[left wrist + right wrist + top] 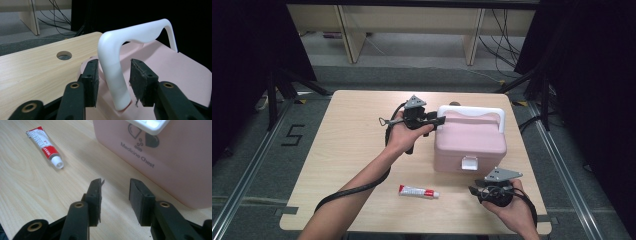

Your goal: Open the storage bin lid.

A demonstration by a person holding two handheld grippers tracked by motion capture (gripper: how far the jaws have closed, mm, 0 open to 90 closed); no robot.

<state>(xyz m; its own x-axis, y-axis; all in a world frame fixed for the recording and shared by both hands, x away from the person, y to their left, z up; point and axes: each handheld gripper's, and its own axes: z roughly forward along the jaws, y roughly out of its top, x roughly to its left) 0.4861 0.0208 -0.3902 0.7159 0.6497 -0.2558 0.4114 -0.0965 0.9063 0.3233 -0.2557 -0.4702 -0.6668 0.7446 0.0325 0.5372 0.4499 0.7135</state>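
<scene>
The left gripper is straddling the upright leg of the white handle on the pink box, its jaws standing moderately apart with the leg between them and a visible gap on each side, so the pads are not pressing on it. The box is sitting on the worktop, just past and below this gripper. The right gripper is hovering low over the worktop, jaws moderately open with nothing between them; the box's front wall, printed "Medicine Chest", is standing just ahead and to its right, and a red-and-white tube is lying farther ahead to its left, white cap pointing toward the gripper.
</scene>
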